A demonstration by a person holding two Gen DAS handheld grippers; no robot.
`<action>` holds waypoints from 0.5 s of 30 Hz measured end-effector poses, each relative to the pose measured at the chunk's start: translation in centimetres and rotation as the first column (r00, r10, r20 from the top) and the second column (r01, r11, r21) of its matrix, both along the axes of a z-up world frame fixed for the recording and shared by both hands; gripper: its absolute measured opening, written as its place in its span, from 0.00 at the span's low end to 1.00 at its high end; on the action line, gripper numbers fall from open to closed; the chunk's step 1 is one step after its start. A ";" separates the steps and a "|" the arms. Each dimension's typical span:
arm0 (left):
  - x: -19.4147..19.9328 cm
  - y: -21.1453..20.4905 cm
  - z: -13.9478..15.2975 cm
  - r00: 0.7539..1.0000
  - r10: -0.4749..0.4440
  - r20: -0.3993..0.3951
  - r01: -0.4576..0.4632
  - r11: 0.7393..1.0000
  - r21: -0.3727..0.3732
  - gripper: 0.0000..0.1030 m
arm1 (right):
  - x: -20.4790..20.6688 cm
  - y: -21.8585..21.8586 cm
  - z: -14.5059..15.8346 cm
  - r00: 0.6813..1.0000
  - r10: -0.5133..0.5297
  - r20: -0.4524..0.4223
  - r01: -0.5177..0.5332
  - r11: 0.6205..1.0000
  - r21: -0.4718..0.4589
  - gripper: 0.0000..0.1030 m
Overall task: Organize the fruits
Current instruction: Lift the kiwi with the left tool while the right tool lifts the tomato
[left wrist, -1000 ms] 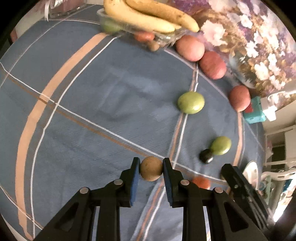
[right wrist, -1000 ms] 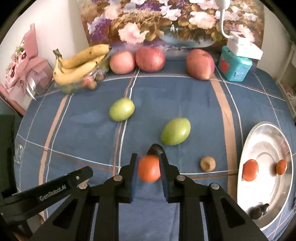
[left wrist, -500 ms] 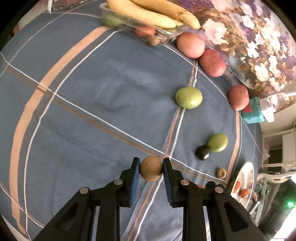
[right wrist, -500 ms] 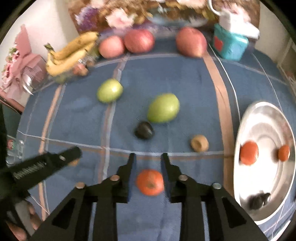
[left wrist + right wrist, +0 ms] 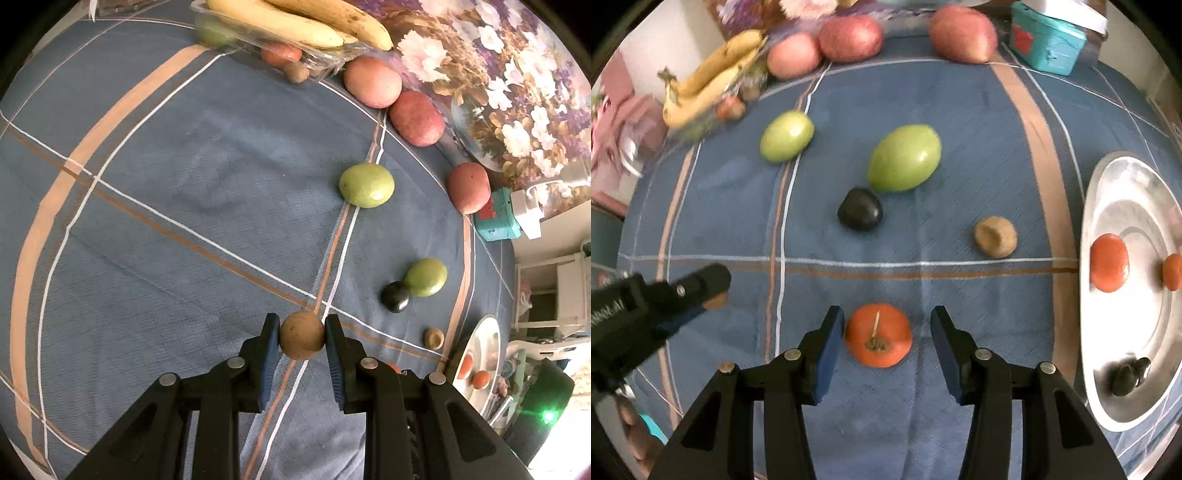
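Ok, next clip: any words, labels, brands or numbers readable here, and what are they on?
"...obot.AI": white print, cut off by the frame edge and blurred, on the black left tool as the right wrist view shows it.
Red mark on the teal plastic box: too blurred to read.
Nothing else readable.

Black right gripper (image 5: 884, 341), blue pads (image 5: 827, 354), silver screws

place: home, living or dining room | evidence: bench under a blue plaid cloth (image 5: 207, 206) | floral painting (image 5: 509, 92) against the wall | bananas (image 5: 314, 22) in a clear tray | white furniture (image 5: 554, 288) beside the bench
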State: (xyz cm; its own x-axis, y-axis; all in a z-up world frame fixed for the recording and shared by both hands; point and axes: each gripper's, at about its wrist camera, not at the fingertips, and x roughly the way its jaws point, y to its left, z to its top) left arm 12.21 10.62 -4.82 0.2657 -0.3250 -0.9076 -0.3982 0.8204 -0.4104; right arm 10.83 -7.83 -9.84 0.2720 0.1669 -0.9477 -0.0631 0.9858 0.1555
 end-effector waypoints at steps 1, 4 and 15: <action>0.0 0.0 0.0 1.000 0.002 0.000 -0.002 1.000 0.000 0.26 | -0.1 0.3 0.0 1.000 0.007 0.006 -0.007 1.000 -0.019 0.48; 0.1 0.1 0.1 1.000 0.007 0.003 -0.007 1.000 0.006 0.26 | -0.3 0.7 0.4 0.999 0.024 0.034 -0.022 0.999 -0.038 0.41; 0.3 0.2 0.8 1.000 0.015 0.023 -0.016 1.000 0.009 0.26 | -0.6 0.1 2.2 0.997 0.009 0.077 -0.007 1.000 -0.027 0.34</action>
